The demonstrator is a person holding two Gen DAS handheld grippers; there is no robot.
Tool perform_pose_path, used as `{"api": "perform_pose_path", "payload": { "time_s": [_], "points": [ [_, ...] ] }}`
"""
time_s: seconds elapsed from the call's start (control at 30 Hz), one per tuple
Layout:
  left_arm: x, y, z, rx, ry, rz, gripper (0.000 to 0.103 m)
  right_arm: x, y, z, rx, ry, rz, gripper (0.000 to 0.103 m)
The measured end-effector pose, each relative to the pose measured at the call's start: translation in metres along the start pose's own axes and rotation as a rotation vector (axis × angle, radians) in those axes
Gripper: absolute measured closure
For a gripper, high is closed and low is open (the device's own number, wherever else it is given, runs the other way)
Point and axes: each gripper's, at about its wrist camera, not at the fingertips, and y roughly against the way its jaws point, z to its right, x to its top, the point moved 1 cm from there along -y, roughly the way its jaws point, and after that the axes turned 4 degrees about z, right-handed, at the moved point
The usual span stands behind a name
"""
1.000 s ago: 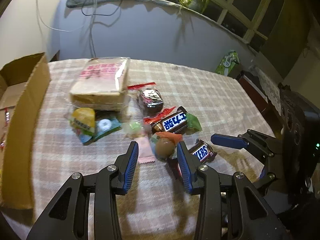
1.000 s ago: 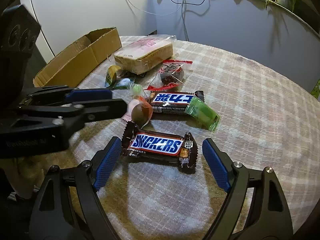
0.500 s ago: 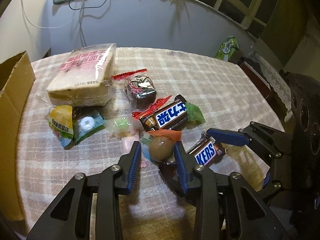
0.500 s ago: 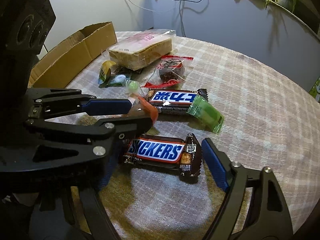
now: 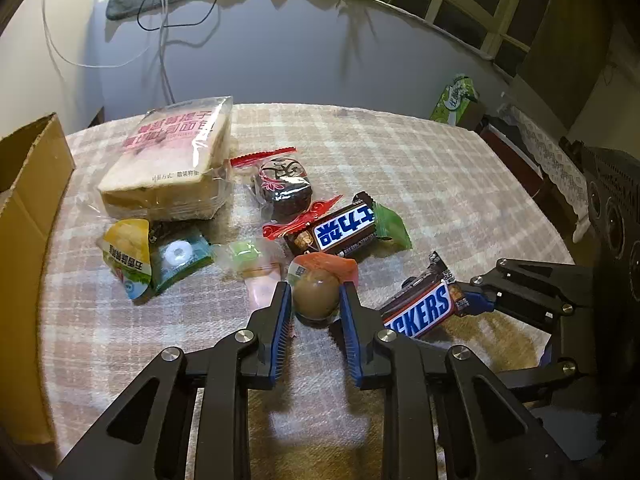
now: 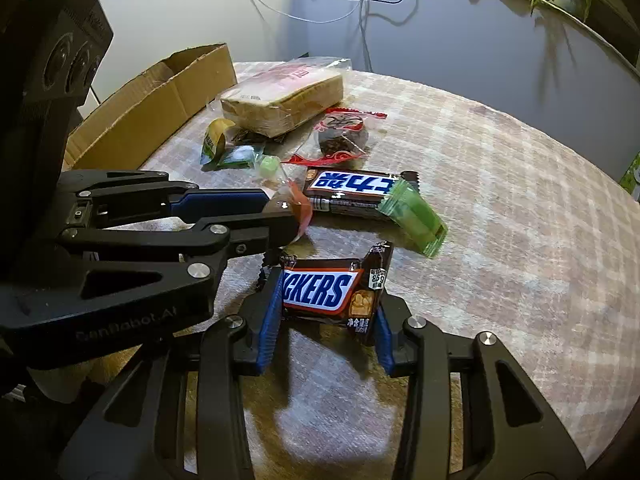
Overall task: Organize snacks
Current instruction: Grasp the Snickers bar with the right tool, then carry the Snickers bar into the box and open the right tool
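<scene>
My left gripper (image 5: 315, 300) is shut on a brown egg in an orange-topped packet (image 5: 316, 294) on the plaid tablecloth. My right gripper (image 6: 326, 300) is shut on a Snickers bar (image 6: 324, 288), which buckles between the pads; the bar also shows in the left wrist view (image 5: 424, 308). A second Snickers bar (image 5: 340, 228) with a green packet (image 5: 390, 226) lies just behind. Further back lie a dark cake in clear wrap (image 5: 284, 192), a bagged loaf of bread (image 5: 172, 164), a yellow packet (image 5: 126, 258), a mint packet (image 5: 178, 254) and a green candy (image 5: 244, 254).
An open cardboard box (image 5: 28, 216) stands at the table's left edge, also in the right wrist view (image 6: 156, 100). A grey wall with cables rises behind the table. A green tissue pack (image 5: 456, 98) sits beyond the far right edge.
My left gripper moved forward and closed on the egg packet. My right gripper moved forward and closed on the Snickers bar, squeezing it shorter.
</scene>
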Motion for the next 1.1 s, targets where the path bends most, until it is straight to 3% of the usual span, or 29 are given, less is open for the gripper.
{"api": "perform_pose_path", "payload": {
  "time_s": [0.53, 1.1],
  "points": [
    [0.0, 0.035, -0.009, 0.006, 0.041, 0.066, 0.08, 0.009, 0.033, 0.011, -0.012, -0.046, 0.071, 0.062],
    [-0.002, 0.105, -0.07, 0.089, 0.144, 0.197, 0.08, 0.064, 0.037, -0.048, 0.059, 0.021, 0.162, 0.062]
  ]
}}
